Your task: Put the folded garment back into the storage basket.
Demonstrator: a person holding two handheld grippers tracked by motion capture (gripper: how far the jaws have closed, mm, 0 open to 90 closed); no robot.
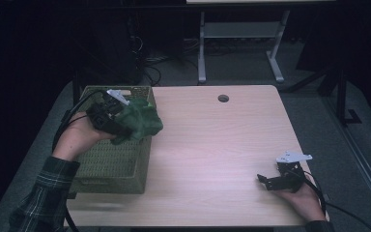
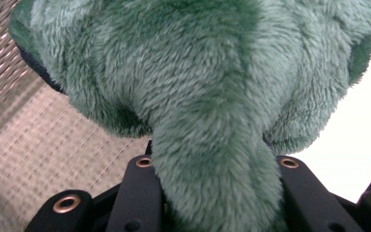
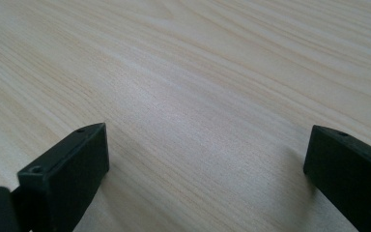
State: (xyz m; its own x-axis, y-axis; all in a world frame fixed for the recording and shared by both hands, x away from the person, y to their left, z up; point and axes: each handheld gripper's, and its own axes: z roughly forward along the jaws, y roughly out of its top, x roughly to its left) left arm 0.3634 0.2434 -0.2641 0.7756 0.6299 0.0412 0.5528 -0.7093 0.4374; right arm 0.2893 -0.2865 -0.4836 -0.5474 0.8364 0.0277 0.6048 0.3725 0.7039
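On a pale wooden table (image 1: 212, 145) in a dark room, left gripper (image 1: 117, 123) clamped on a fuzzy green plush toy (image 1: 142, 121) held above the right rim of a woven olive-green basket (image 1: 111, 166), right gripper (image 1: 270, 182) resting near the table's front right corner, jaws wide apart over bare wood.

The plush (image 1: 142, 123) is held in the left claw (image 1: 121, 126) above the basket's (image 1: 111, 166) right rim. The basket is set on the counter (image 1: 212, 159) below that claw. The right claw (image 1: 270, 181) is placed well apart, at the counter's near right corner.
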